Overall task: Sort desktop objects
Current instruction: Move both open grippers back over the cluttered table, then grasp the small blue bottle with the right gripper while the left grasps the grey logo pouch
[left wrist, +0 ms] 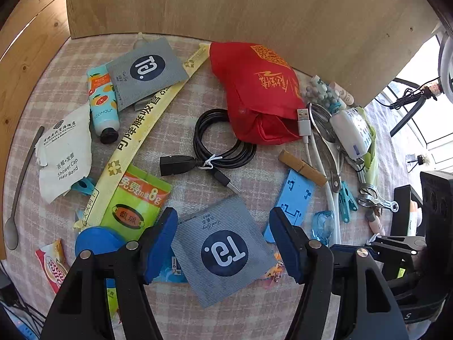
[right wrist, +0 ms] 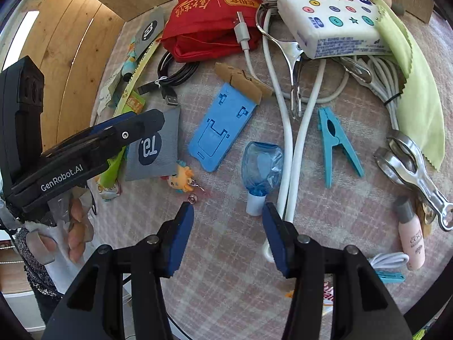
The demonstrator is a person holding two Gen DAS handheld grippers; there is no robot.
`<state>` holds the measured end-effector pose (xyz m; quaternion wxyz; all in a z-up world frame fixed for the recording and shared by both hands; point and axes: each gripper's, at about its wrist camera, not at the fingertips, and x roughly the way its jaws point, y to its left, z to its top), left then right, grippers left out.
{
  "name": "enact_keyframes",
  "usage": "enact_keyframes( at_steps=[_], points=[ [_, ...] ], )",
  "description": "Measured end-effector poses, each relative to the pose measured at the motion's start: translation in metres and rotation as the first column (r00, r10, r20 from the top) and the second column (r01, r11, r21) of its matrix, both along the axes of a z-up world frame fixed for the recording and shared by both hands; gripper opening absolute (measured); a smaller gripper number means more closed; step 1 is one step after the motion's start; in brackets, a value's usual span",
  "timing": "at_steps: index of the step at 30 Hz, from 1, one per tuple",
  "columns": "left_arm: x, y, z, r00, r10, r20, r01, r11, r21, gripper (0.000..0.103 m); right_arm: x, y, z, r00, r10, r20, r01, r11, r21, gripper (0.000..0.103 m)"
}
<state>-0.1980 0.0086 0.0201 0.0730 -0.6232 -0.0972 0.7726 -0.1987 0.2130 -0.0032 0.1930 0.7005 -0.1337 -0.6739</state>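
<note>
Clutter covers a pink checked cloth (left wrist: 181,306). My left gripper (left wrist: 223,243) hangs open just above a grey sachet (left wrist: 223,250) with a dark round logo; nothing is between its pads. That gripper also shows from the side in the right wrist view, over the same sachet (right wrist: 154,147). My right gripper (right wrist: 228,238) is open and empty above bare cloth, close to a small clear blue bottle (right wrist: 262,167) and a white cable (right wrist: 294,155). A blue phone stand (right wrist: 223,126), a blue clothes peg (right wrist: 337,141) and a cartoon keyring (right wrist: 182,180) lie nearby.
A red pouch (left wrist: 254,90), coiled black cable (left wrist: 223,141), second grey sachet (left wrist: 144,70), hand cream tube (left wrist: 103,99), shower cap packet (left wrist: 66,150) and spoon (left wrist: 19,187) lie further back. Tissue pack (right wrist: 331,19), green cloth (right wrist: 416,96), metal clips (right wrist: 410,164). A cardboard wall (left wrist: 240,5) stands behind.
</note>
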Motion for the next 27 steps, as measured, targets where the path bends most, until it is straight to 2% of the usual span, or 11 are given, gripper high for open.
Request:
enact_keyframes(
  at_steps=[5,13,17,19,22,23,24,27],
  points=[
    [0.003,0.006,-0.01,0.999,-0.042,0.028,0.042,0.999,0.003,0.065,-0.006,0.009,-0.001,0.999,-0.031,-0.011,0.032,0.999,0.035,0.05],
    [0.032,0.015,-0.011,0.997,-0.08,0.015,0.08,0.996,0.029,0.065,-0.013,0.005,-0.003,0.998,-0.052,-0.027,0.053,0.997,0.058,0.05],
    [0.037,0.018,-0.009,0.997,-0.071,0.003,0.071,0.997,-0.015,0.066,-0.015,-0.006,0.0,0.998,-0.034,-0.058,0.039,0.994,0.097,0.05],
    [0.031,0.016,-0.009,0.998,-0.06,0.001,0.06,0.998,-0.029,0.07,-0.015,-0.01,0.001,0.997,-0.017,-0.072,0.026,0.992,0.125,0.046],
    [0.024,0.03,-0.011,0.994,-0.105,0.012,0.105,0.993,-0.044,0.07,-0.014,-0.013,0.002,0.996,0.011,-0.09,0.004,0.986,0.167,0.034],
    [0.024,0.035,-0.013,0.992,-0.127,0.015,0.128,0.99,-0.06,0.076,-0.014,-0.012,0.002,0.996,0.017,-0.092,-0.001,0.985,0.173,0.031],
    [0.023,0.038,-0.014,0.99,-0.142,0.016,0.143,0.986,-0.08,0.08,-0.015,-0.011,0.002,0.996,0.017,-0.091,-0.002,0.986,0.166,0.03],
    [0.016,0.041,-0.022,0.988,-0.15,0.042,0.153,0.984,-0.089,0.08,-0.019,-0.006,0.001,0.998,-0.007,-0.067,0.016,0.99,0.14,0.03]
  ],
)
